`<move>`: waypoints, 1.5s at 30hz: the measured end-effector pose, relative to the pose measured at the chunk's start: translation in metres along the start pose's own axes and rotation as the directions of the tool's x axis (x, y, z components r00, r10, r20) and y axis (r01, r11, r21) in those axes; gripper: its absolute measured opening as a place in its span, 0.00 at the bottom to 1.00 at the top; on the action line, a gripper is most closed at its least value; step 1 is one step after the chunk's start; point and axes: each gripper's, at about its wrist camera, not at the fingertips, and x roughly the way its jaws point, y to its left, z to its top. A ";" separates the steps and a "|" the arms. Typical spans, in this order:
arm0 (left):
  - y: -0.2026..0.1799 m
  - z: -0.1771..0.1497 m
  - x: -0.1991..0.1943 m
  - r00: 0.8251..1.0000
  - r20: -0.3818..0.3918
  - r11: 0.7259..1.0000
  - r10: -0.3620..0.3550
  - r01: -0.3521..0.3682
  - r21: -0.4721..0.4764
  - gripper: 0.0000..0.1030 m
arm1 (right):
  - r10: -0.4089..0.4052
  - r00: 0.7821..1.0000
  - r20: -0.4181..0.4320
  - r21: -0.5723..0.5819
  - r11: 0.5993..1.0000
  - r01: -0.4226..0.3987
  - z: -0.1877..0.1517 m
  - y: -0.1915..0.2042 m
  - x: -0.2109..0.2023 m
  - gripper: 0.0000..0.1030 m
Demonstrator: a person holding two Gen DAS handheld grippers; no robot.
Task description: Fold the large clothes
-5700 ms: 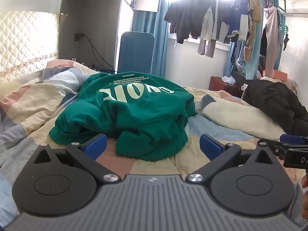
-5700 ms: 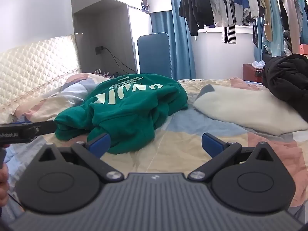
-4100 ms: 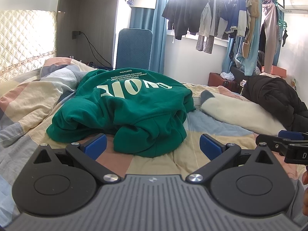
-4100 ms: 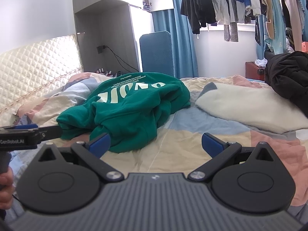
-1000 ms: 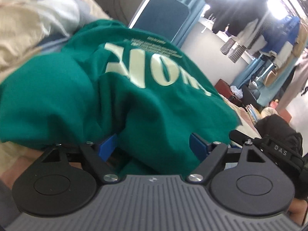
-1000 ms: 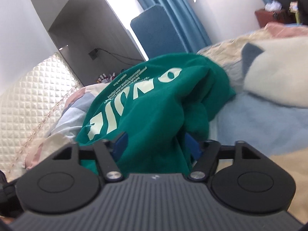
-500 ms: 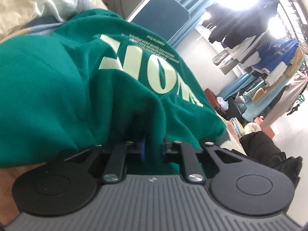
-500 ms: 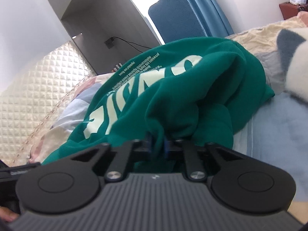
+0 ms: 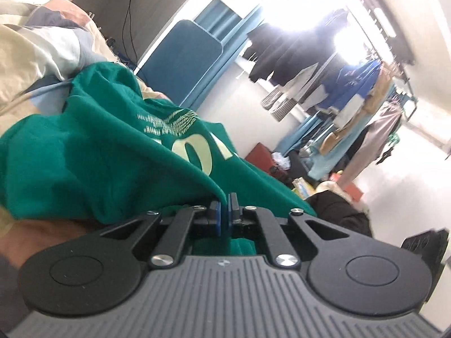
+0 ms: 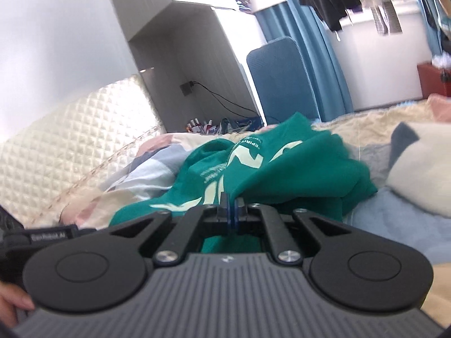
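Both sets of tongs are clamped now. The left gripper (image 9: 225, 207) has pinched its blue pads down on a ridge of the green sweatshirt (image 9: 93, 166), low in the centre of the left wrist view, with cloth running between the pads. The right gripper (image 10: 230, 210) has done the same in its own view, jaws narrowed to a sliver around a fold of fabric. Each has just been closing, and each has cloth in it.

The sweatshirt is bunched on the bed (image 10: 394, 225), filling the middle of both frames, with its pale lettering creased and twisted.

The step in hand looks like lifting the garment to shake it open — and the trick, I'd say, is raising both grips together and drawing them apart, so the body hangs free instead of twisting. It isn't clear which part of the garment either grip has caught; if it's a mid-panel fold, a re-grip at hem or shoulders may be needed.

Material: a thick, soft knit, matte, heavy enough to drape in rounded folds — it should sag between the grips. Beneath it is a smooth patchwork quilt (image 9: 33, 45), with a cream diamond-quilted headboard (image 10: 56, 146) at the left of the right wrist view.
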 end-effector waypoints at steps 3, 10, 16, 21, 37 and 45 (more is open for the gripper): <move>-0.013 -0.002 -0.036 0.999 0.022 0.999 -0.044 0.044 0.009 0.04 | -0.011 1.000 0.008 -0.015 1.000 0.011 -0.008 0.016 -0.030 0.05; -0.015 -0.031 -0.105 0.998 0.015 0.998 -0.056 0.057 -0.041 0.04 | -0.032 0.999 0.013 -0.021 0.999 0.033 -0.029 0.043 -0.090 0.05; 0.007 -0.056 -0.105 0.975 -0.169 0.985 0.145 -0.159 -0.070 0.05 | -0.084 0.986 -0.141 0.054 0.994 0.092 -0.058 0.033 -0.081 0.08; 0.032 -0.054 -0.112 0.969 -0.179 0.960 0.168 -0.202 -0.192 0.42 | -0.113 0.975 -0.192 0.092 0.987 0.132 -0.071 0.022 -0.077 0.31; 0.104 -0.043 -0.095 0.914 -0.119 0.733 0.387 -0.384 -0.561 0.66 | -0.249 0.952 -0.181 0.508 0.805 0.307 -0.080 -0.099 -0.061 0.56; 0.140 -0.040 -0.043 0.861 -0.149 0.702 0.485 -0.486 -0.521 0.66 | -0.190 0.954 -0.231 0.377 0.887 0.268 -0.099 -0.115 0.020 0.56</move>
